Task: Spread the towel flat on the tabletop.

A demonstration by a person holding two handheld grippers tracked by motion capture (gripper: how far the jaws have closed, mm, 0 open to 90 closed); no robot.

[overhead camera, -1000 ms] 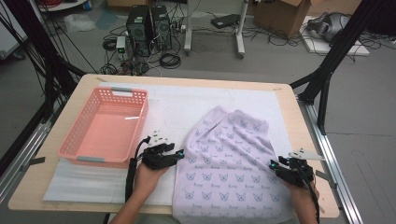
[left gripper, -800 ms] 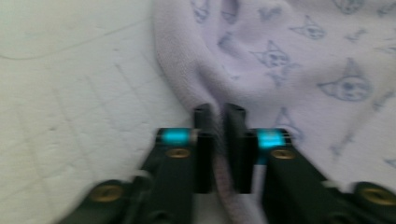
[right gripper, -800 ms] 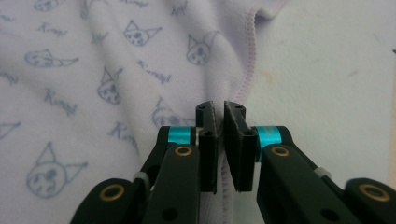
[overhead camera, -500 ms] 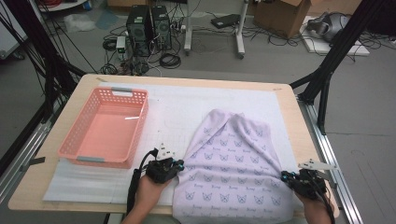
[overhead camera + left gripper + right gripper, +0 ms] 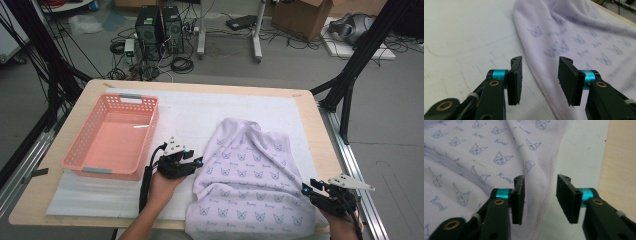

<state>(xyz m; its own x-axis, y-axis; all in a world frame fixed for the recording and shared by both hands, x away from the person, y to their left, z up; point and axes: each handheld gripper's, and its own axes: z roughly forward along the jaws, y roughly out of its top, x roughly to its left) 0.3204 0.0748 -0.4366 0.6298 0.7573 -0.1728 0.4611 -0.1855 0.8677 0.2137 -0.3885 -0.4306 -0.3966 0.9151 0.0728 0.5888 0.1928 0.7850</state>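
The high view looks forward and down on the whole table (image 5: 310,107). Each gripper view rides low and close, facing along its jaws. All three share the cloth (image 5: 250,170) (image 5: 574,32) (image 5: 486,150).

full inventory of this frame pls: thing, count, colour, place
cloth: 1, pale lilac with a cat-face print, spread over the near right of the table
basket: 1, pink plastic, empty, on the table's left
mat: 1, white, under the basket and cloth
table: 1, light wood top
computer towers: 2, black, on the floor beyond the table
cardboard box: 1, brown, on the floor at far right
left tongs: 1, black, jaws open at the cloth's left edge
right tongs: 1, black, jaws open over the cloth's near right hem
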